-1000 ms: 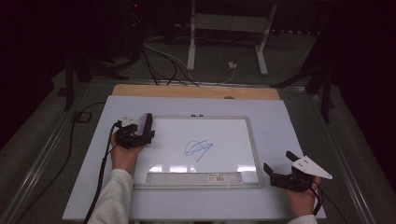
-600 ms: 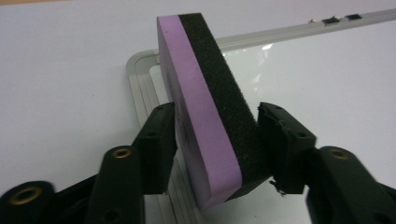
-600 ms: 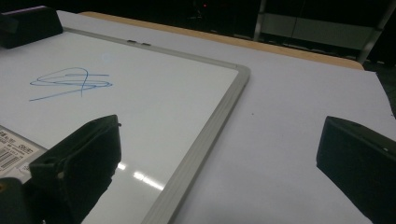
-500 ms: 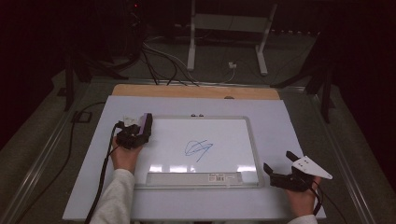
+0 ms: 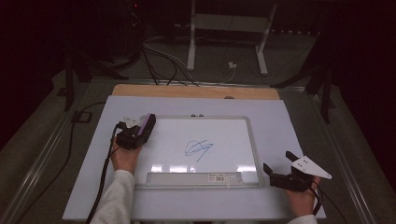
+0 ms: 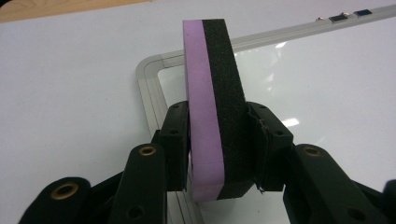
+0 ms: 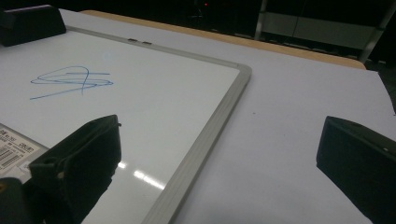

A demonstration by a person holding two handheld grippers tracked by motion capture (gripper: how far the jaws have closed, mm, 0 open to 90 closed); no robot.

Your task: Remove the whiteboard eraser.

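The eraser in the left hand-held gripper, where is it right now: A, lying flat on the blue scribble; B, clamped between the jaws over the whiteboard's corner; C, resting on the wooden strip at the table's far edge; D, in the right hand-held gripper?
B: the purple and black eraser sits pinched in the left hand-held gripper above the whiteboard corner, away from the blue scribble.

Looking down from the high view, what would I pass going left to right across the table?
Left claw clamped on a purple-and-black eraser → blue scribble on the whiteboard → right claw, open, beside the board's right edge.
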